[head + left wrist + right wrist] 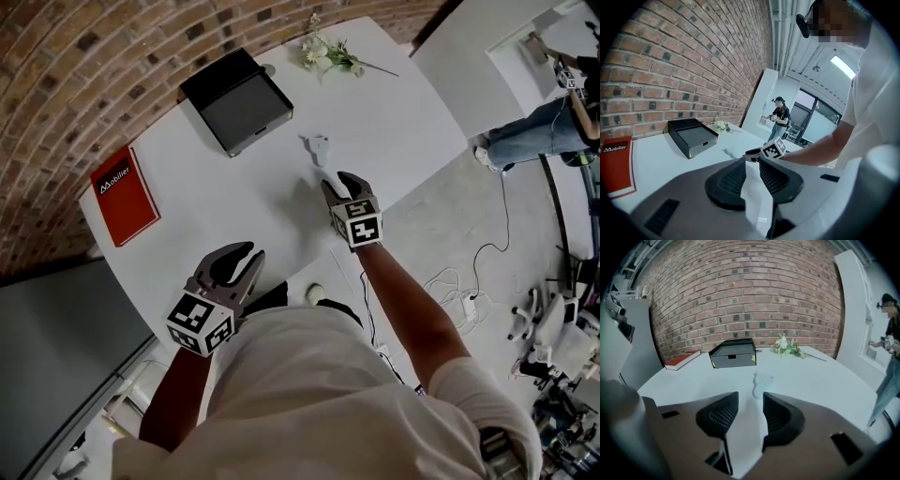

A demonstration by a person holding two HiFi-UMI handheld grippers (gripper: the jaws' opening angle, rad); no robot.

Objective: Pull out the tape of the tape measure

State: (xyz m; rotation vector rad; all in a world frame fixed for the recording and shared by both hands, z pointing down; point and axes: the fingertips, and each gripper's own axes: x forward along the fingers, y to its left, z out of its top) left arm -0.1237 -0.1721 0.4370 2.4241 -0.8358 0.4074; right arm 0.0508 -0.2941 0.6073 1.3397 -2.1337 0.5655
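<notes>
White tape measure (319, 147) lies just ahead of the parted right claw (337, 181).

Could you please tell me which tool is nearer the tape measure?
Right. The right tool points at the tape measure from just short of it; the left tool is farther back near the table's edge.

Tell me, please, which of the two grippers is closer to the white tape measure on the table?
The right gripper: its open jaws point at the tape measure just ahead, while the left gripper hangs back near the table's edge.
</notes>
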